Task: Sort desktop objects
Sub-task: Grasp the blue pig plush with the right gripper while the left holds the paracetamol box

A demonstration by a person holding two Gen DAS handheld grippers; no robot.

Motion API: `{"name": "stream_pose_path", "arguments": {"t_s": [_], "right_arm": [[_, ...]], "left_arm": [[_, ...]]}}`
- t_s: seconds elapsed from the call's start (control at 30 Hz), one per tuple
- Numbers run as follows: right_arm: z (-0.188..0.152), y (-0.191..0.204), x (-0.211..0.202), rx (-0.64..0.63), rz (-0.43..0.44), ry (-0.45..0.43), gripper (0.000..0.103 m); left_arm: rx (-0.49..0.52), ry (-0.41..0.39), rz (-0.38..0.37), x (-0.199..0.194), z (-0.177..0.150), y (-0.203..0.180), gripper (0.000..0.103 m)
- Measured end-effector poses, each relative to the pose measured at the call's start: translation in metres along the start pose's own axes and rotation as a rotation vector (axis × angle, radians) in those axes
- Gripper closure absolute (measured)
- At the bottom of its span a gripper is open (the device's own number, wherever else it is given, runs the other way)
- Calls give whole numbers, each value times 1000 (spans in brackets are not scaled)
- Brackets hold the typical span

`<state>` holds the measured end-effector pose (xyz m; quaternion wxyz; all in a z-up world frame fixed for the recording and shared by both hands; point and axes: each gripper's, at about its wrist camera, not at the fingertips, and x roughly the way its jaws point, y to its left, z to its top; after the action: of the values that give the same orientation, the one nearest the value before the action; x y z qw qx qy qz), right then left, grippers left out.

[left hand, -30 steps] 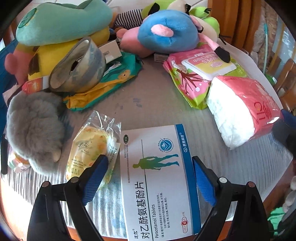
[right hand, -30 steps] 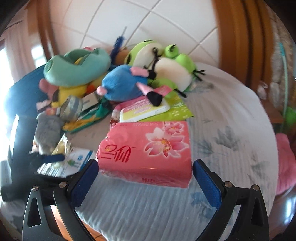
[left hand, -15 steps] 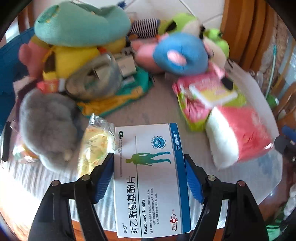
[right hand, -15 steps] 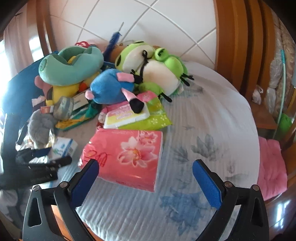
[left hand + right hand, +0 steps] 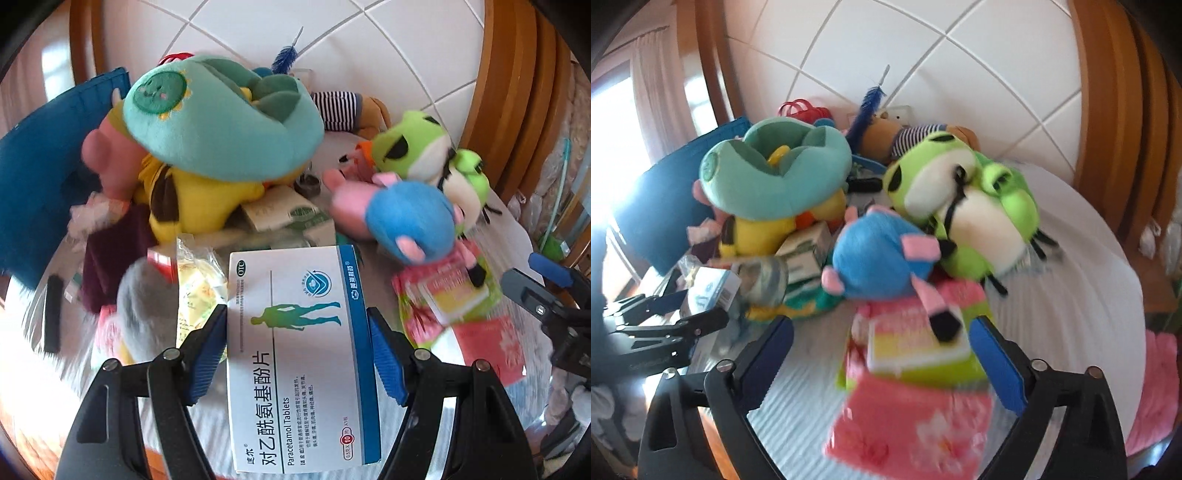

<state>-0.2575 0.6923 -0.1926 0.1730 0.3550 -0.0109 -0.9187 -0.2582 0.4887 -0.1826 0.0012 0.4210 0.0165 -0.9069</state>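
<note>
Paracetamol box (image 5: 301, 354) between left tongs (image 5: 297, 356) hides the table beneath.

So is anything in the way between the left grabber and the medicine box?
No. The left gripper already has the Paracetamol tablets box squeezed between its blue pads, with nothing visible between them.

**Paracetamol box lifted; clutter on cloth**

White-and-blue flat cardboard Paracetamol Tablets box (image 5: 301, 354): printed face up, long axis toward camera, clamped at its long edges, above the table. Pink flowered tissue pack (image 5: 916, 424) lies flat on the cloth. Yellow-pink wipes packet (image 5: 916, 343) beyond it, on a green pouch. Blue-and-pink plush (image 5: 879, 258) rests against the packet.
</note>
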Motion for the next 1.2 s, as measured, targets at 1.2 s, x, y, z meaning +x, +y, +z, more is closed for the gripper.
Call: {"name": "stream_pose_path", "arguments": {"t_s": [1.2], "right_arm": [[61,6,81,56,5,99,20]], "left_arm": [[-32,-32,-30,27,69,20,31]]}}
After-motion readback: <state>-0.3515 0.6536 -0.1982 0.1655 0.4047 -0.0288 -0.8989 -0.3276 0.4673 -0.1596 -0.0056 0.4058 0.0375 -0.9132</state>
